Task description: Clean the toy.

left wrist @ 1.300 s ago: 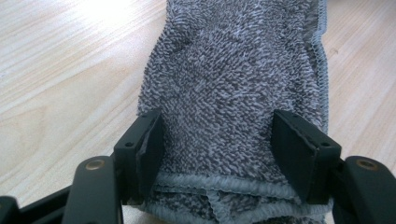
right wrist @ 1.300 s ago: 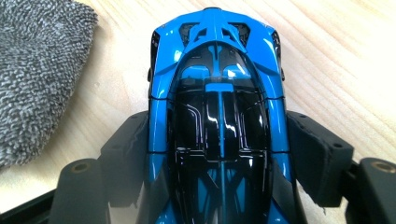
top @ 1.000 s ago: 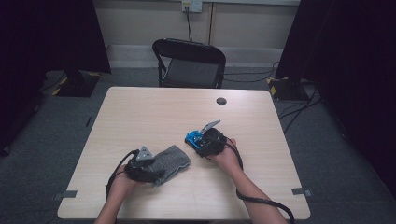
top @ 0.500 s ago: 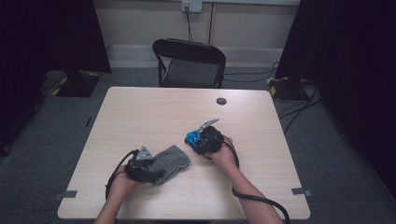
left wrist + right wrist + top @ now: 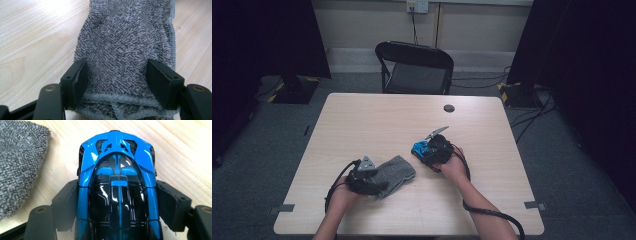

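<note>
High view takes in the whole desk [image 5: 377, 120], pale wood, with a black folding chair [image 5: 414, 67] behind its far edge and a small dark round spot [image 5: 449, 108] near the far edge, right of centre. A folded grey towel [image 5: 393, 174] lies toward the near edge, left of centre. The left gripper [image 5: 379, 184] lies over the towel's near-left end, held by the left hand [image 5: 343, 196]. Right of centre, the right hand [image 5: 453, 169] holds the right gripper [image 5: 424, 150] at a blue toy car [image 5: 419, 149], which sits on the desk just beyond the towel's far-right corner, apart from it.

Left gripper view gives what the high view cannot: the towel's [image 5: 125, 50] looped pile, its stitched hem and the stacked layers at the near end. The jaws stand on either side of the folded towel; they have just been opening a little, and whether the pads press the cloth cannot be told.

Right gripper view shows the car's [image 5: 117, 192] glossy blue body and black roof panels from above. Both jaws sit tight against its flanks, gripping it, after closing in on it. The towel's [image 5: 17, 165] corner lies at the left, clear of the car.
</note>
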`<state>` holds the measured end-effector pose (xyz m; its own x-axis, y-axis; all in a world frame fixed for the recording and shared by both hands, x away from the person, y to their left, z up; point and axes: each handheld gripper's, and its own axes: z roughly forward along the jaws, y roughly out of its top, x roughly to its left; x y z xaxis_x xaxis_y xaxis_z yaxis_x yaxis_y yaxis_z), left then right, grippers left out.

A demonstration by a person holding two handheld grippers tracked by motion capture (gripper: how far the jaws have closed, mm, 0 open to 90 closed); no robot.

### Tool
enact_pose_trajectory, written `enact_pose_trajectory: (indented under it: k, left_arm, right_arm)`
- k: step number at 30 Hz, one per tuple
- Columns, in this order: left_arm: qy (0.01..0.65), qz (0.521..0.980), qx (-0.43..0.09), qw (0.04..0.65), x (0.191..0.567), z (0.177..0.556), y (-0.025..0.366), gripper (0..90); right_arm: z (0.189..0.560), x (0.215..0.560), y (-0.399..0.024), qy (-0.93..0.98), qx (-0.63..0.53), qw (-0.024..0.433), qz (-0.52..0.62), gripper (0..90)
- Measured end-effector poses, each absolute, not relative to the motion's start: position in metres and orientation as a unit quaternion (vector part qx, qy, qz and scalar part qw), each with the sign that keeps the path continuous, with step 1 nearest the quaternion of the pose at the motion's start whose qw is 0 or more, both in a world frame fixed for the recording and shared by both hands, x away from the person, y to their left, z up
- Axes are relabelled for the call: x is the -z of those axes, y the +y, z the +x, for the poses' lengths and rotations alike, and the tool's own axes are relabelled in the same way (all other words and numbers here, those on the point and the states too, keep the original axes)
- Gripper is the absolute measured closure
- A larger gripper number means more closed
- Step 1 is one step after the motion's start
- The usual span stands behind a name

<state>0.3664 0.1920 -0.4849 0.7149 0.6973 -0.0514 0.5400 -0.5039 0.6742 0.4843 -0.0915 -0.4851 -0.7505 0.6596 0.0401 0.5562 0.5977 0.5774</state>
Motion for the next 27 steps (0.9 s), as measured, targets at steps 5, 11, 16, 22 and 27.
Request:
enact_pose_trajectory:
  k: [5, 11, 16, 22, 27]
  left_arm:
    - [0.362, 0.857, -0.12, 0.346, 0.479, 0.367, 0.193, 29.9]
    - [0.359, 0.851, -0.141, 0.356, 0.469, 0.368, 0.191, 29.1]
    - [0.348, 0.863, -0.131, 0.343, 0.476, 0.369, 0.183, 29.6]
    - [0.344, 0.865, -0.132, 0.341, 0.477, 0.369, 0.181, 30.0]
    - [0.343, 0.866, -0.131, 0.341, 0.479, 0.369, 0.182, 30.2]
  right_arm:
    - [0.482, 0.481, -0.092, 0.892, -0.292, 0.085, 0.335, 26.2]
    - [0.48, 0.473, -0.094, 0.895, -0.293, 0.086, 0.326, 27.1]
    - [0.478, 0.474, -0.094, 0.898, -0.29, 0.088, 0.32, 27.1]
    - [0.478, 0.479, -0.094, 0.9, -0.285, 0.085, 0.319, 26.9]
    - [0.478, 0.483, -0.094, 0.903, -0.281, 0.088, 0.313, 26.1]
